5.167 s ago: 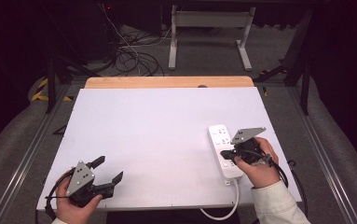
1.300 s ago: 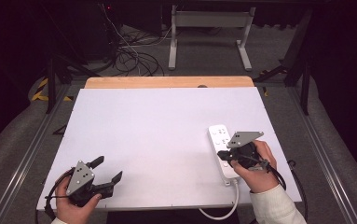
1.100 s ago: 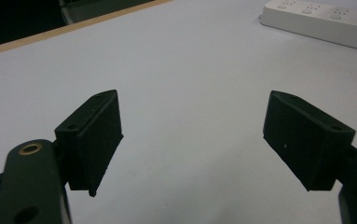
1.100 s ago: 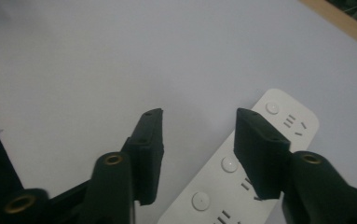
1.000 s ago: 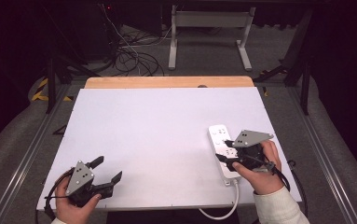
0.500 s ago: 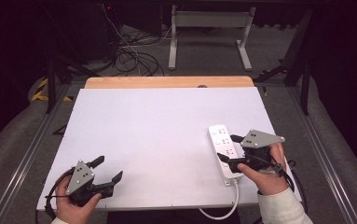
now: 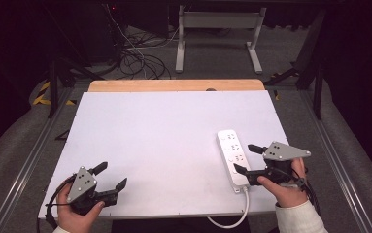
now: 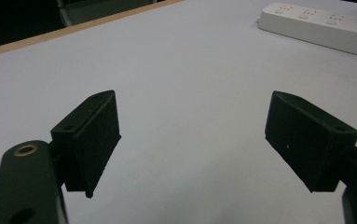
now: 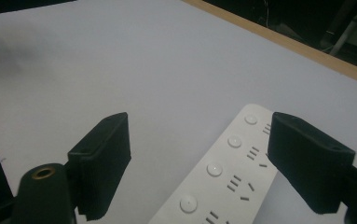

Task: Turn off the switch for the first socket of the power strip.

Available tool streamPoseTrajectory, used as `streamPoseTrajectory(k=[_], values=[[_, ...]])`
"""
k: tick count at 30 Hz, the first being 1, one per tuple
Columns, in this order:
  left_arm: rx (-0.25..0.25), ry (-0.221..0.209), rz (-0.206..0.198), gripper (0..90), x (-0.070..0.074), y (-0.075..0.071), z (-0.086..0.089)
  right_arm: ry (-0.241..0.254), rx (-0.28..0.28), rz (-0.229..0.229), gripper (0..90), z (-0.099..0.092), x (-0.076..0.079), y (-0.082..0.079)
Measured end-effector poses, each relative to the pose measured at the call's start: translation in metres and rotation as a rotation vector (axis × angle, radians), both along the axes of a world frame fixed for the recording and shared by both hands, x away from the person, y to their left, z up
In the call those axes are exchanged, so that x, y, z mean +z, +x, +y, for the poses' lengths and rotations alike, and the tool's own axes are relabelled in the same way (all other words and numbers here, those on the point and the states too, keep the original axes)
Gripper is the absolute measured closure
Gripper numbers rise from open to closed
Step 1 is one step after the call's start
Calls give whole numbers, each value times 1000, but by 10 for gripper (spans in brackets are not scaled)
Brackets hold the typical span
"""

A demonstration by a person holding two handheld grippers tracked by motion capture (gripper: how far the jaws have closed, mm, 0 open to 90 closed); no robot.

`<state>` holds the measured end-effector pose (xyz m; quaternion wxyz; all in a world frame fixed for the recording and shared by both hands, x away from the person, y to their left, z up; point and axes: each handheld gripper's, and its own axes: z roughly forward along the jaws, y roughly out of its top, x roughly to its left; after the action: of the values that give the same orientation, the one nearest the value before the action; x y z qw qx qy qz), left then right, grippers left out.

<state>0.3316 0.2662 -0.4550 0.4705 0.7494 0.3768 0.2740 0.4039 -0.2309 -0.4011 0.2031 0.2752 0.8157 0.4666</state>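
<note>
A white power strip (image 7: 231,154) lies lengthwise on the right part of the white table (image 7: 164,136), and its white cord (image 7: 232,222) loops over the front edge. My right gripper (image 7: 244,158) is open beside the strip's right side, its jaws pointing left over the near half. In the right gripper view the strip (image 9: 223,182), with its round buttons and sockets, lies just beyond the open right gripper (image 9: 204,156). My left gripper (image 7: 111,175) is open with nothing in it at the front left corner. The left gripper (image 8: 192,135) looks across bare table toward the strip (image 8: 325,28).
A wooden edge (image 7: 174,85) runs along the table's far side. Behind it, on the dark floor, lie tangled cables (image 7: 135,58) and a metal stand (image 7: 217,34). Metal rails (image 7: 25,165) flank the table on both sides.
My right gripper has drawn back to the right, from over the power strip to its right side. The left gripper and the strip have stayed put.
</note>
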Motion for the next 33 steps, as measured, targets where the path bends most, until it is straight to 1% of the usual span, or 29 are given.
streamPoseTrajectory(k=[4, 9, 11, 14, 17, 18, 22, 23, 25, 28, 31, 32, 33], values=[[-5, 6, -3, 182, 0, 0, 0, 10, -14, 4, 213, -10, -8, -3], [-9, 5, -2, 181, 1, 0, 1, 38, -22, 10, 190, -22, -17, -7], [-11, -4, 3, 180, 1, -1, 1, 50, -34, 5, 190, -27, -22, -8], [-13, 13, -3, 176, 1, -1, 1, 52, -39, 2, 188, -31, -27, -9], [-12, 16, 0, 180, 1, -1, 1, 54, -37, -1, 185, -36, -37, -11], [-13, 15, 0, 180, 1, -1, 1, 54, -37, -1, 185, -36, -37, -11], [-17, 14, -1, 178, 1, -1, 1, 63, -50, -2, 178, -44, -48, -14], [-18, 14, -1, 178, 1, -1, 1, 63, -50, -2, 178, -44, -48, -14], [-23, 14, 1, 179, 1, -1, 1, 78, -64, 4, 176, -48, -54, -16], [-27, 17, 2, 185, 0, -1, 1, 85, -65, 11, 172, -50, -59, -17], [-33, 9, 7, 186, -1, -1, 1, 83, -76, 21, 161, -52, -66, -19], [-36, 8, 7, 185, -1, -1, 2, 76, -84, 27, 148, -55, -70, -20], [-38, 9, 6, 185, -1, -1, 2, 76, -84, 27, 148, -55, -70, -20]])
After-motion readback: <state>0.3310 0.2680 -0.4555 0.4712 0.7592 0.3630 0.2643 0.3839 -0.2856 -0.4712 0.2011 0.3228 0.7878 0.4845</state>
